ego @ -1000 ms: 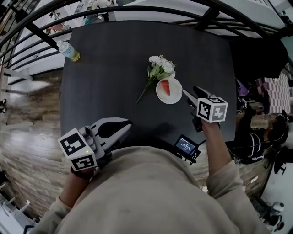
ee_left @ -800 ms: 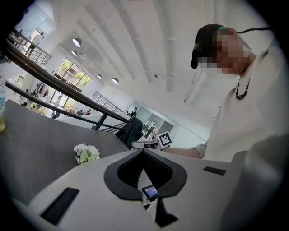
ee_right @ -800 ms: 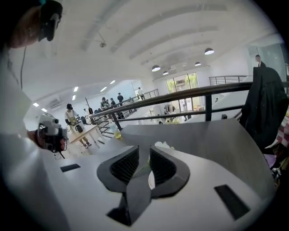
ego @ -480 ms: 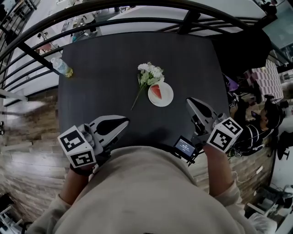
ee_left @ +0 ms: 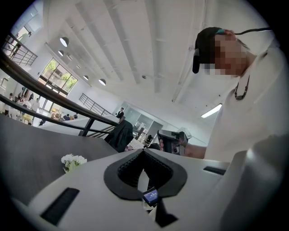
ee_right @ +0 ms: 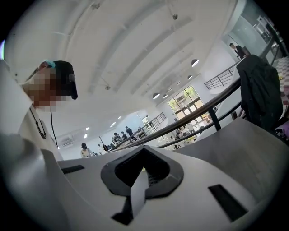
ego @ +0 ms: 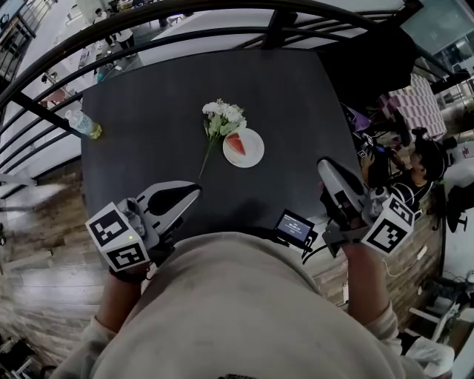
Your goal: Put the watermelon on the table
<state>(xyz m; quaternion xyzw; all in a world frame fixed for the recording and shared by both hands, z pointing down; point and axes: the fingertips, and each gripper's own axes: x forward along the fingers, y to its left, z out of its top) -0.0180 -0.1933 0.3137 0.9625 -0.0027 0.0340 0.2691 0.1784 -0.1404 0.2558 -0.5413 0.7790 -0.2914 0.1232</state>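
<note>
**Ana:** While both claws hang at the near edge of the table (ego: 148,89), where does the watermelon (ego: 235,143) sit?

**Ben:** On a small white plate (ego: 254,154) near the middle of the dark table, a red wedge lying flat. A bunch of white flowers (ego: 223,117) lies just beside the plate. The blooms are at its far left and the stem runs back toward the person.

**Ana:** And the left claw (ego: 194,192)?

**Ben:** Clenched, with nothing in it. The left gripper view shows its black pads (ee_left: 124,171) meeting at the tip, and the flowers and bare table top off to one side. It points roughly toward the plate but is well apart from it.

**Ana:** The right claw (ego: 326,166)?

**Ben:** Clenched too, and empty. In the right gripper view the pads press together with nothing between them. It is at the table's right side, also well clear of the plate.

**Ana:** Anything else there?

**Ben:** A plastic bottle (ego: 83,124) at the table's far left corner, close to the black railing (ego: 148,16). A small lit screen (ego: 294,227) shows at the near edge between the two claws, just ahead of the person's beige top (ego: 244,311).
</note>
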